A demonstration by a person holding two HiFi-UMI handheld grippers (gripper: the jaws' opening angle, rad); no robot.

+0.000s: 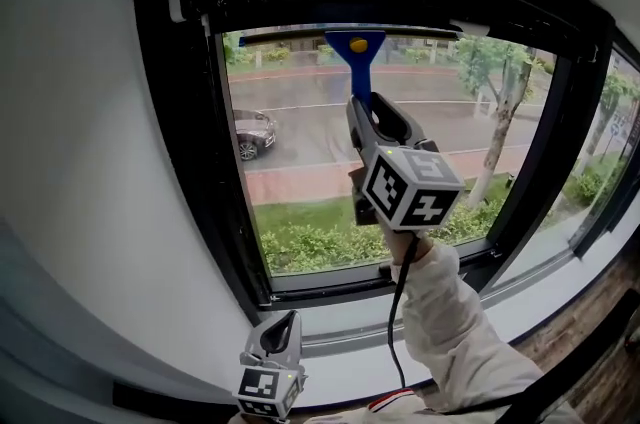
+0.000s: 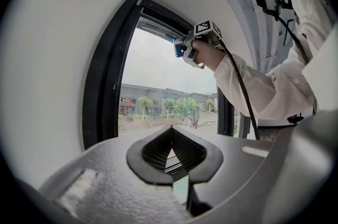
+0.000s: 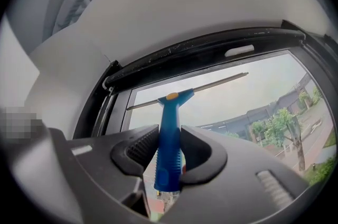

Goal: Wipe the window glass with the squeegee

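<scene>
Right gripper (image 1: 366,108): jaws clamped on the blue handle of the squeegee (image 1: 356,60). The grip sits low on the ribbed part of the handle, with the butt end showing just below the pads in the right gripper view.
Left gripper (image 1: 282,326): jaws drawn together and pinching nothing. It hangs idle at 7 o'clock in the head view, below the sill (image 1: 340,330) and well apart from the work.

Squeegee position: at the 12 o'clock edge of the window glass (image 1: 300,147), with the head tucked just under the top of the black window frame (image 1: 190,162).
- The handle's long axis runs 12 to 6 o'clock, head up, butt down toward the gripper.
- The blade (image 3: 211,83) lies across that, 9 to 3 o'clock, spanning nearly the whole width of the pane.
- I cannot tell whether the rubber edge is actually pressed to the glass.

Risks, as I judge them:
- A low grip on a long handle means drag at the blade could pivot the handle between the pads. One blade end would then lift and leave a streak.
- The blade is almost as wide as the pane, so any drift toward 9 or 3 o'clock could catch an end on the side frame and twist the tool.
- Too shallow an angle or too light a push on the pull toward 6 o'clock would make the blade skip.
</scene>
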